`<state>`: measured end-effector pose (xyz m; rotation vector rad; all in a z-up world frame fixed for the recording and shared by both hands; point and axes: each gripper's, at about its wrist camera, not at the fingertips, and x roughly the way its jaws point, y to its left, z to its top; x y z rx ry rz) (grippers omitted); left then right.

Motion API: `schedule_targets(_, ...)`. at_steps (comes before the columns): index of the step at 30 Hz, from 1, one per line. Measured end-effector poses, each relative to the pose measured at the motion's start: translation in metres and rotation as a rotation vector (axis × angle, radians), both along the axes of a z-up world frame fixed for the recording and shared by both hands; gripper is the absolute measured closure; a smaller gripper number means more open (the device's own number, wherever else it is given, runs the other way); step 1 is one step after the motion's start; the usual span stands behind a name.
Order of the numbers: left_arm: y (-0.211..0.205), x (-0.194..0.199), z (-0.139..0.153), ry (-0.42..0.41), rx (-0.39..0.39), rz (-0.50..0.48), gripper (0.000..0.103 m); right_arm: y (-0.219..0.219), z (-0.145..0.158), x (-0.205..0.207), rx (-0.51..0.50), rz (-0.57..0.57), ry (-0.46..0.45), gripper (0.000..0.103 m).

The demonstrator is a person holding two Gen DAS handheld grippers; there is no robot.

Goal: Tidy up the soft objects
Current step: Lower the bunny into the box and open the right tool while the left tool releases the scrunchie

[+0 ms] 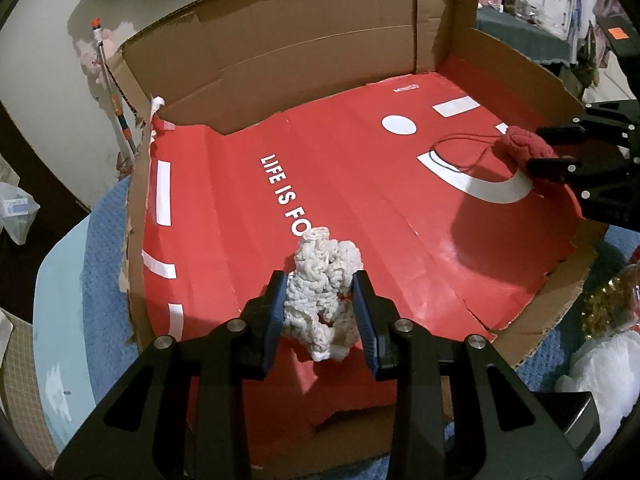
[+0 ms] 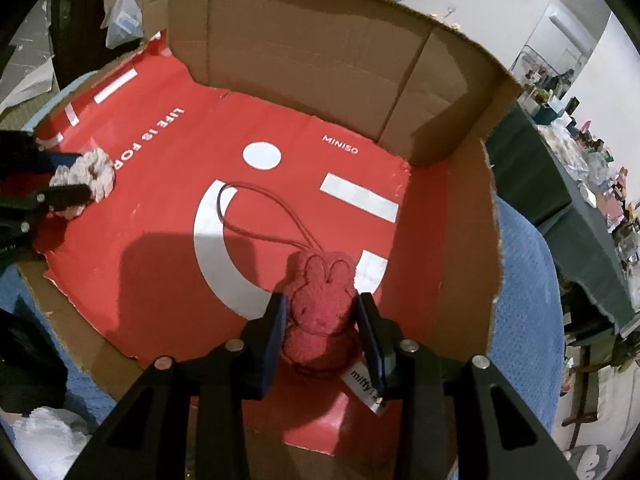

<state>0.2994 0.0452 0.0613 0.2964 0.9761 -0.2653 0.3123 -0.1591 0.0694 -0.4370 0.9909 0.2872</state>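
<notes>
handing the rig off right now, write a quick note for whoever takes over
Left hand-held gripper: shut on the white scrunchie, over the near part of the red paper liner.
Right hand-held gripper: shut on the red bunny plush, its cord trailing across the liner.
Both items sit inside the open cardboard box, at opposite sides.
Done: both soft items gripped.
Left: where they go isn't evident from these views; place each, then release.
</notes>
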Motion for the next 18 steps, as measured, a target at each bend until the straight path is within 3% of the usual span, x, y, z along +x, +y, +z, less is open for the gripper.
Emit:
schedule_targets(8,0.0012,0.0019,-0.0017,-0.003,-0.011,-0.002,0.067,0.0023,-0.0002,-0.0010,-0.023,0.010,-0.005,0.063)
schedule_targets(18,0.0002,-0.0030,0.0027,-0.022,-0.058,-0.034,0.034,0.0033,-0.0008,-0.0005,-0.011,0.022,0.000,0.058)
